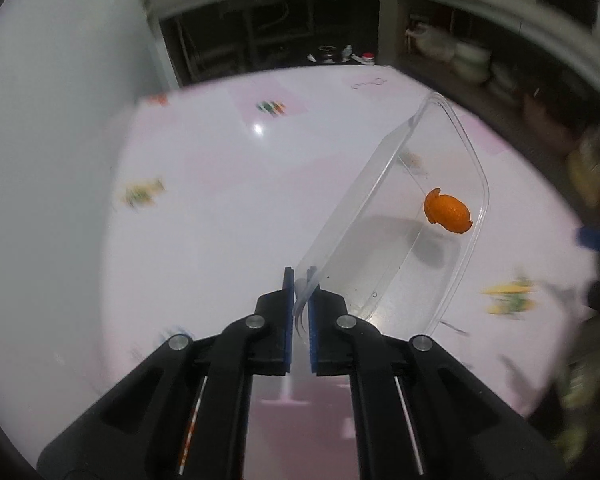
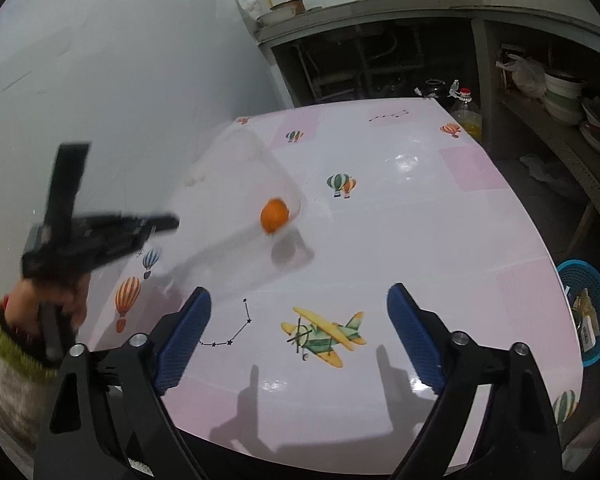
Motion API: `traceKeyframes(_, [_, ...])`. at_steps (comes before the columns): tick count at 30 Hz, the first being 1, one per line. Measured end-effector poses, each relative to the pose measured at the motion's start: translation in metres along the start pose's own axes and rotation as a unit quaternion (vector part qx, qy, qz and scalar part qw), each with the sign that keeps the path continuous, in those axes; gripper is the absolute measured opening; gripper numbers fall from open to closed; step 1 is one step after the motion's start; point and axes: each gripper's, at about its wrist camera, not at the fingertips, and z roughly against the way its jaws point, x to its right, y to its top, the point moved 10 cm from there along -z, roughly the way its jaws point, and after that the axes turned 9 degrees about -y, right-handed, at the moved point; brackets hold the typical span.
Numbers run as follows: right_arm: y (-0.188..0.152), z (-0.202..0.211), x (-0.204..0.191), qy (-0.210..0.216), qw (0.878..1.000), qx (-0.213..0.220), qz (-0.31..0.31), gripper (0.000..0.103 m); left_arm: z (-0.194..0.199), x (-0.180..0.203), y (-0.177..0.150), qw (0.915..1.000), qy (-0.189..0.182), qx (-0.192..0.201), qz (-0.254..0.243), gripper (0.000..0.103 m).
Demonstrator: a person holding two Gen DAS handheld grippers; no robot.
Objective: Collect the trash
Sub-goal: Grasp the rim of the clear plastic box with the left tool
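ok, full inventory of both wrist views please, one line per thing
clear plastic rectangular container: 1, transparent, tilted above the table, rim pinched by the left gripper
orange peel piece: 1, orange, inside the container near its far end
pink glossy table with balloon and plane prints: 1, pink and white, under everything
blue plastic mesh basket: 1, blue, off the table's right edge, holds some scraps
grey kitchen counter with open shelves: 1, grey, behind the table
yellow-liquid plastic bottle with red cap: 1, beyond the far table edge
left gripper: black, blue pads, jaws closed on the container rim
right gripper: black, blue pads, jaws wide apart, holding nothing
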Motion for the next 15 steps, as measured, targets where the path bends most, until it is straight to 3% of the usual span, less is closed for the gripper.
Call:
traceKeyframes(7, [-0.003,-0.008,-0.013,-0.021,0.999,0.009,0.049,0.074,0.009,0.029,-0.045,0.9963,-0.059,0.005,0.062,0.005])
traceKeyframes(12, [-0.006,-0.015,-0.026,-0.059,0.993,0.019,0.103,0.064,0.018,0.04,-0.054,0.9984,-0.035,0.014,0.043,0.004])
traceKeyframes(15, [-0.007,-0.009,-0.036,-0.05,0.992,0.027,0.112,0.061,0.026,0.042,-0.054,0.9991,-0.02,0.02,0.033,0.004])
